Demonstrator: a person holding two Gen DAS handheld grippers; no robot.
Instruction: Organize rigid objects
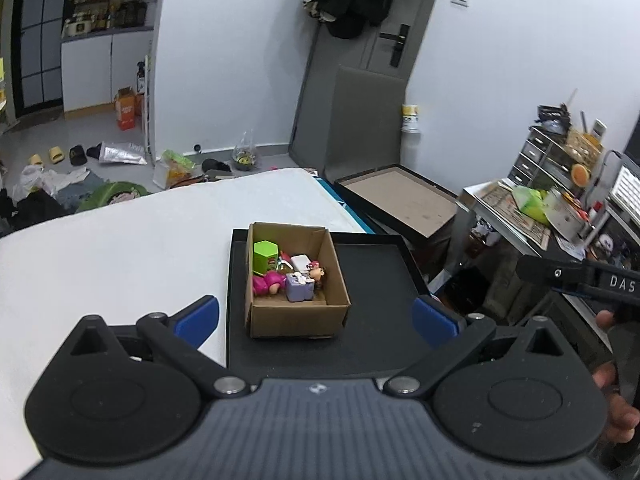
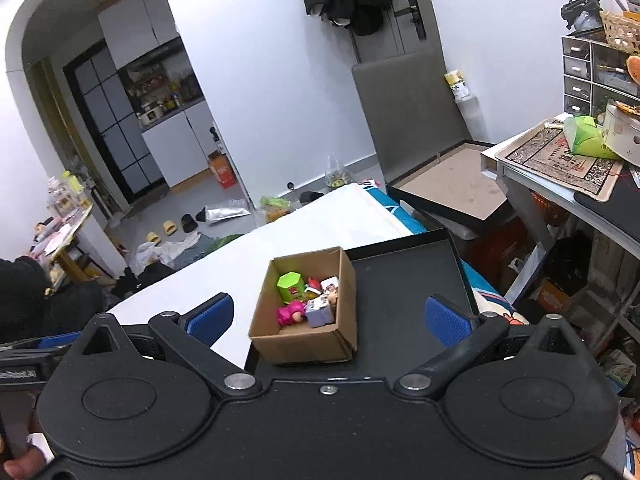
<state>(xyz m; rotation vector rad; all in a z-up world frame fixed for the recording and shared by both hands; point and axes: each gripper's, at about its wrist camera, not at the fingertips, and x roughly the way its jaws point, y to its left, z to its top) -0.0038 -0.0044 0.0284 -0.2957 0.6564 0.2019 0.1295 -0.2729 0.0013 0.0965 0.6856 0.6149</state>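
Toys (image 1: 289, 275) lay collected inside the cardboard box (image 1: 296, 316) on the black tray (image 1: 372, 276), which held nothing loose. Left gripper (image 1: 316, 314) and right gripper (image 2: 330, 316) fingers stood released, grasping nothing; sorting appeared essentially complete.

Cardboard box (image 1: 296, 280) sat on the tray's (image 1: 376, 280) left side, toys (image 1: 288, 276) piled inside, tray on the bed (image 1: 120, 248).

Brown cardboard box (image 1: 298, 312) on black tray (image 1: 376, 280); inside, lime-green hexagonal container (image 1: 265, 255), magenta toy (image 1: 266, 283), lilac box (image 1: 299, 289); white surface (image 1: 120, 248) left.
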